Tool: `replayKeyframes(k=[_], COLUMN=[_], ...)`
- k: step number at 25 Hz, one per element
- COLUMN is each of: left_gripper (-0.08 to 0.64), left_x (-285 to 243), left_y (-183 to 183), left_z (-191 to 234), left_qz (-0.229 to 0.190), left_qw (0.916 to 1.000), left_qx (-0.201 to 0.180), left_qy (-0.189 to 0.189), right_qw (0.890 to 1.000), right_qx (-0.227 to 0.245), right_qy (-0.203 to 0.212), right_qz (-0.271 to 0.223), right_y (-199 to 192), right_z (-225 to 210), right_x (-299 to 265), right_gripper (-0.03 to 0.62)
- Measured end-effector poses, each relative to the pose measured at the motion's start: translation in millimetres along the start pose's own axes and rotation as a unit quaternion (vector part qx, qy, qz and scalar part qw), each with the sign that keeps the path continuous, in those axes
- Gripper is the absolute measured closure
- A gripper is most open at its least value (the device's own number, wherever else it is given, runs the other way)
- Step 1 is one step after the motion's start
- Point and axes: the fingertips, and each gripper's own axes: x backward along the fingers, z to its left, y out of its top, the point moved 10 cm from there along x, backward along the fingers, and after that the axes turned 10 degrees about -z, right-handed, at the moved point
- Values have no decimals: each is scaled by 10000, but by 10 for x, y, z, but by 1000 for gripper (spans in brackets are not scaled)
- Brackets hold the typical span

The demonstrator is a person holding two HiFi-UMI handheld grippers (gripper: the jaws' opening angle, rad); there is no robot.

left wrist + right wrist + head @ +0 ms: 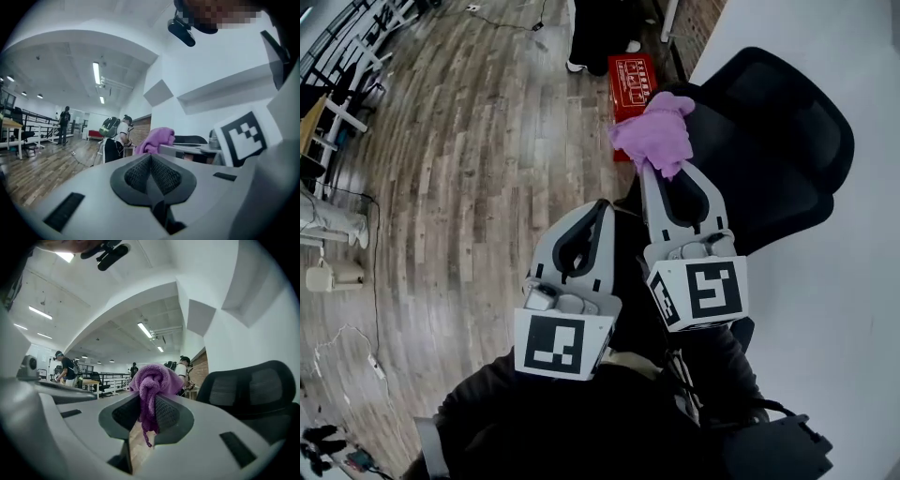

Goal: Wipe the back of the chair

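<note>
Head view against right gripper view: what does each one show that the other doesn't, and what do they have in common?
Only the head view shows the red box on the wood floor and the marker cubes on the grippers, seen from above. Only the right gripper view shows the ceiling lights and a strand of the purple cloth hanging down between the pads. Both show the right gripper shut on that cloth, with the black chair beside it.
</note>
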Motion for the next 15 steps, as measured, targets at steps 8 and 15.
replayKeyframes(k=[8, 15], left_gripper=[555, 555], left_x=[29, 25], left_y=[-433, -176], left_z=[-1039, -1525], left_qz=[84, -232], left_qw=[9978, 9933], left_qx=[7, -415], left_qy=[-662, -1054], right_qw=[9968, 9956], right_qx=[-322, -251], right_qy=[-647, -903], right_qz=[342, -77], right_y=[-487, -147], right_z=[-316, -488], right_x=[1500, 1855], right_gripper=[520, 520])
